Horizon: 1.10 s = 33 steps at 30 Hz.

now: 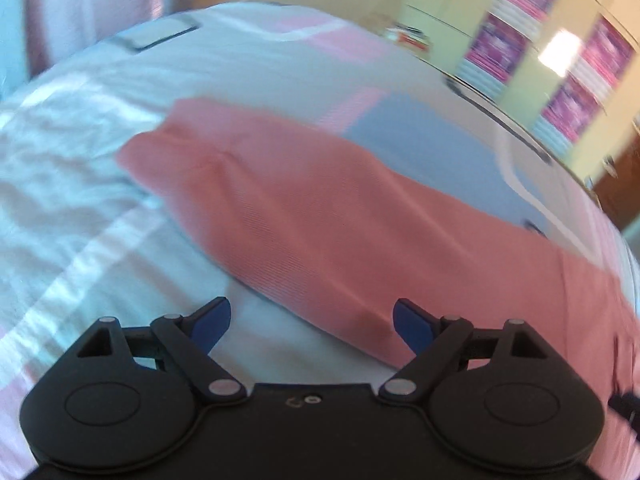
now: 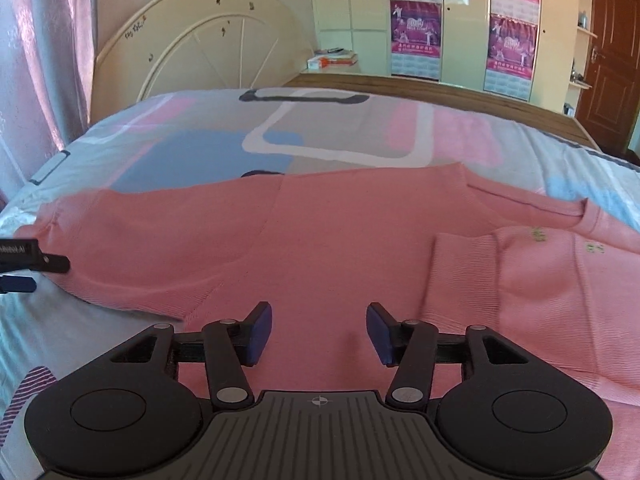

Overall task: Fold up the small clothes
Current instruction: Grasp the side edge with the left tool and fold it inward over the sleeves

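Pink ribbed knit, a small sweater (image 2: 320, 240), lies spread flat across the bed (image 2: 208, 148), which serves as the one surface holding everything in view. Its sleeve (image 1: 248, 184) stretches toward the side of the bed nearest the curtain (image 2: 44, 60), and a ribbed cuff (image 2: 460, 276) is folded back over the body on the opposite side. The left gripper (image 1: 312, 320) hangs over the sleeve's edge with jaws spread wide and nothing between them. The right gripper (image 2: 319, 330) hovers above the sweater's lower body, jaws parted and empty, pads clear of the fabric. Beyond the bed stand a rounded headboard (image 2: 192, 40) and a wardrobe (image 2: 460, 20) hung with posters.
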{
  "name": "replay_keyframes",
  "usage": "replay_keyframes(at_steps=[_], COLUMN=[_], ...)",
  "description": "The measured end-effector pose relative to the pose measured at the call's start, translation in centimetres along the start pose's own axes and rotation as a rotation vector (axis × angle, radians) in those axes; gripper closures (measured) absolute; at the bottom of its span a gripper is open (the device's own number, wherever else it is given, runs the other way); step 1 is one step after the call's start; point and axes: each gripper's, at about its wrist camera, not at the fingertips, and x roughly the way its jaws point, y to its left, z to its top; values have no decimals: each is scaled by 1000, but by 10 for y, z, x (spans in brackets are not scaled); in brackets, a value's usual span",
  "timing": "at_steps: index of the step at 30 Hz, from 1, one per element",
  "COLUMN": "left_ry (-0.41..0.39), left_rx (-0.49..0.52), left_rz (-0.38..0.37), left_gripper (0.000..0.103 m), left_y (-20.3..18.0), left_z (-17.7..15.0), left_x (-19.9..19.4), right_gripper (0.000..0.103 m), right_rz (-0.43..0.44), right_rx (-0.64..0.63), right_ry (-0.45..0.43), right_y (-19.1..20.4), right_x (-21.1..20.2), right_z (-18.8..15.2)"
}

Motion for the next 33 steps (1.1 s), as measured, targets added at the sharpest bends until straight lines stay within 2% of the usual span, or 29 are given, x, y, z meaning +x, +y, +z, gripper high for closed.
replay_keyframes(at_steps=[3,6,9,11,12,14,17,20,23,28,33], left_ry=[-40,-83,-134,-155,-158,-161,-178,-229,-260,-257,-190], left_rx=[-61,-99,-130,-132,-139,-164,-156,-52,56,227,380], left_rz=[-41,-48,-58,-52,-51,-54,-66,-107,-183,-345,-495], left_gripper=[11,14,25,52,59,93,94,95,96,97,97], left_y=[18,24,27,30,33,37,34,5,-39,-135,-244], left_z=[12,24,29,33,35,37,39,40,39,18,-31], left_x=[6,14,21,23,26,28,23,3,-18,-45,-46], right_gripper=[51,51,51,51,51,51,50,50,50,50,50], right_rz=[-19,-42,-63,-81,-88,-99,-122,-114,-84,-68,-96], right_rx=[4,9,18,18,19,20,-15,-31,16,60,96], right_ry=[12,21,22,22,23,26,72,64,40,-17,-65], right_y=[5,7,4,3,3,1,1,-2,-13,-41,-83], right_x=[12,21,26,29,31,34,47,46,36,6,-33], right_z=[1,2,2,2,2,1,-4,-5,-2,-2,-5])
